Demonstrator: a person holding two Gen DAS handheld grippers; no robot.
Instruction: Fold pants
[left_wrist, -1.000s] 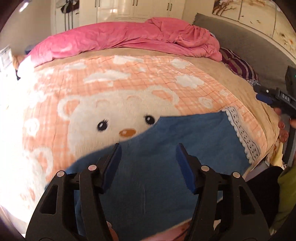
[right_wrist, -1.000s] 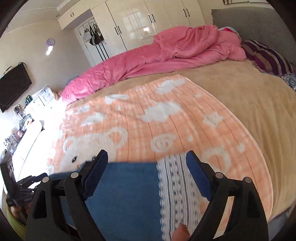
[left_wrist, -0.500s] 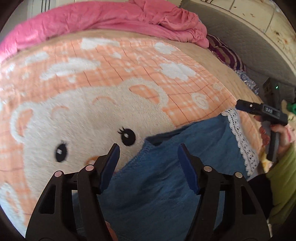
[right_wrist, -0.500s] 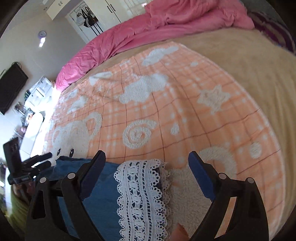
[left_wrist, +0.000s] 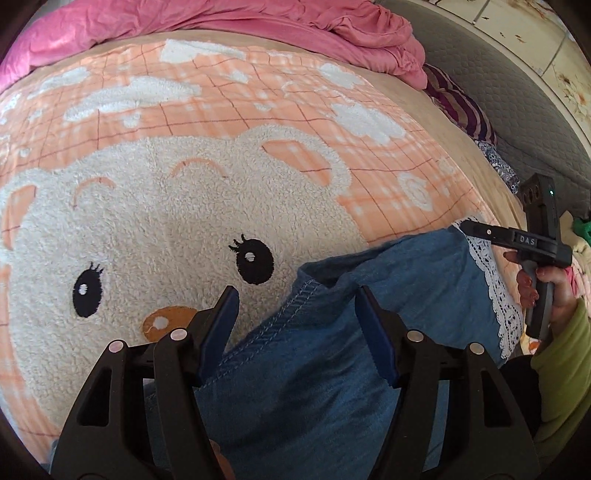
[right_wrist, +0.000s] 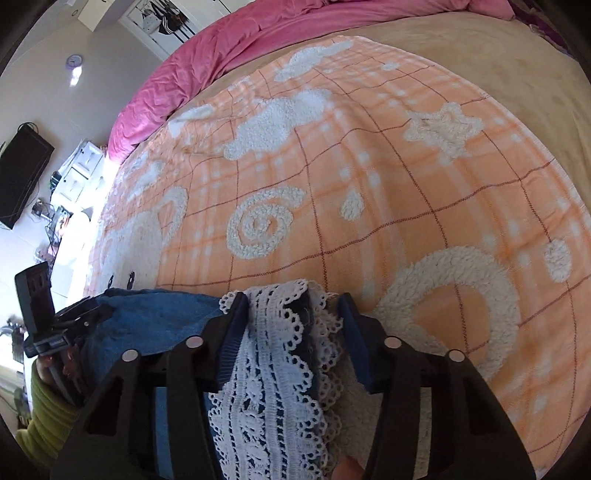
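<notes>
Blue denim pants (left_wrist: 332, 354) with a white lace hem (left_wrist: 495, 291) lie on the orange bear blanket at the near edge of the bed. My left gripper (left_wrist: 295, 314) is open, low over the stitched waist corner (left_wrist: 295, 302), which lies between the jaws. My right gripper (right_wrist: 291, 321) is open around the lace hem (right_wrist: 280, 332), its jaws standing either side of the bunched lace with the denim (right_wrist: 155, 321) to the left. The right gripper also shows in the left wrist view (left_wrist: 517, 240), and the left gripper in the right wrist view (right_wrist: 55, 325).
The orange fleece blanket (left_wrist: 221, 122) with a bear face covers the bed. A pink duvet (left_wrist: 221, 18) is bunched at the far side, and striped pillows (left_wrist: 458, 107) lie by the grey headboard. A desk and a television (right_wrist: 18, 177) stand to the left.
Both grippers have dropped lower and closer to the pants. The left one has reached the waist corner. The right jaws have narrowed around the lace hem.
</notes>
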